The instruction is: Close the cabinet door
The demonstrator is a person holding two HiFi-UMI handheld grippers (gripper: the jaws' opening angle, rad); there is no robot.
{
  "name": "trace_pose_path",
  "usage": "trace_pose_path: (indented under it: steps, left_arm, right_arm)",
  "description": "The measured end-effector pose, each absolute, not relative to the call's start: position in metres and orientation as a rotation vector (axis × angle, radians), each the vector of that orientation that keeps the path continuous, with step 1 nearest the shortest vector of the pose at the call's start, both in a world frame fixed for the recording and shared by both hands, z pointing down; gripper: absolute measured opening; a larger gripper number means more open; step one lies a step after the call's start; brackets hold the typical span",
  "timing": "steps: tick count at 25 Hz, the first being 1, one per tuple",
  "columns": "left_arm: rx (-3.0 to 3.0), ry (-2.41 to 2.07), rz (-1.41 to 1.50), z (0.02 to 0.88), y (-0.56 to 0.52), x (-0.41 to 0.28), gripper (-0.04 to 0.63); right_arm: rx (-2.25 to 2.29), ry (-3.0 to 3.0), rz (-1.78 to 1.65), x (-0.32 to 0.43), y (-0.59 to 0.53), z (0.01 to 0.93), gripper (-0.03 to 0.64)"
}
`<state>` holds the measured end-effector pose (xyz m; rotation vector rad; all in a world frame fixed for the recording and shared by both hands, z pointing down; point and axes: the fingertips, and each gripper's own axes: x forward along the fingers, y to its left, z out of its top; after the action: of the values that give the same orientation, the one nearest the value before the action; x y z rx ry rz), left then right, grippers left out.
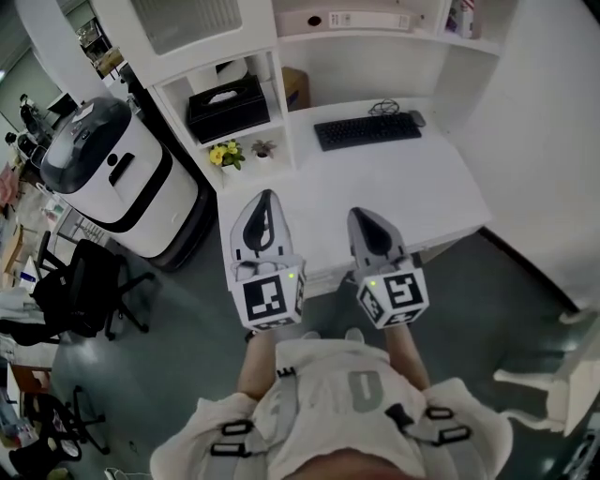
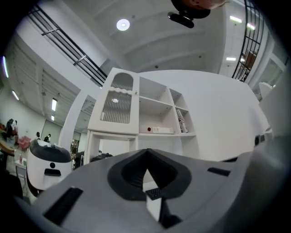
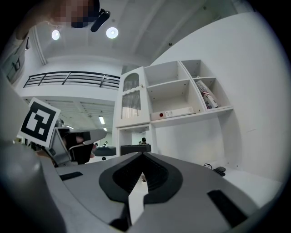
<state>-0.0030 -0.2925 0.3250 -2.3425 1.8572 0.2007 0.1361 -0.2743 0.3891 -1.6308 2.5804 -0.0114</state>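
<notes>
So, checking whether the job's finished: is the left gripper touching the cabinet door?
Apart. The head view shows the left gripper above the desk, near its front edge, with the cabinet door well beyond it.

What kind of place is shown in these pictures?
Most likely an office or open workspace: a white desk carries a keyboard, a white shelf unit rises above it, and a black swivel chair stands on the floor nearby.
</notes>
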Motion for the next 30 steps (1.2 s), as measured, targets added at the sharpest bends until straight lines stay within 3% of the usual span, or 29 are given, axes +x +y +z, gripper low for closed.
trace_pose_path:
  steps: [9,30]
  left_arm:
    - [-2.365,1.907,0.115,0.369,-0.295,-0.017,0.005]
    - [-2.388,1.91,0.075,0.382,-0.295,-0.01,0.005]
  right_arm:
    - [-1.65,2.582,0.01,0.135,-0.27,0.388,0.002]
    - [-1.66,2.586,0.045,0.142,-0.279,0.385,0.002]
